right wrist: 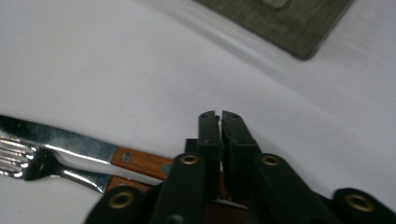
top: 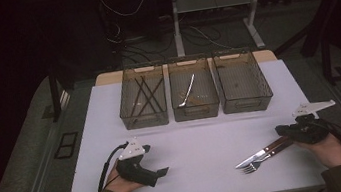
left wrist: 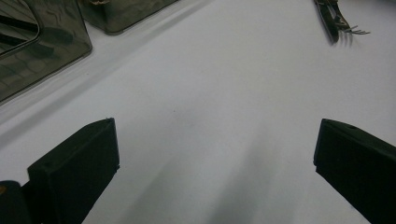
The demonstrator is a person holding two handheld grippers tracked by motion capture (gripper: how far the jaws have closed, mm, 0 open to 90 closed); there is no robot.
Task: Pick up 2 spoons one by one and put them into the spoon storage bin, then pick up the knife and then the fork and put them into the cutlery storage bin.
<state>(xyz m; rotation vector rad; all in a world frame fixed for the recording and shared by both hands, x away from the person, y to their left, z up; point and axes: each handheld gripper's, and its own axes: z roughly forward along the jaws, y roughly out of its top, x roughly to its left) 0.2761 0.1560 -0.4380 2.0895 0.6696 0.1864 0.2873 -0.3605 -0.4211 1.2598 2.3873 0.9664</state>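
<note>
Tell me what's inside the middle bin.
The middle bin holds a metal spoon lying over something brownish that is too dim to identify; the tinted walls obscure the rest.

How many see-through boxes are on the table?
3, in a row at the table's far side: the left box with dark sticks, the middle box with a spoon, the right box.
</note>
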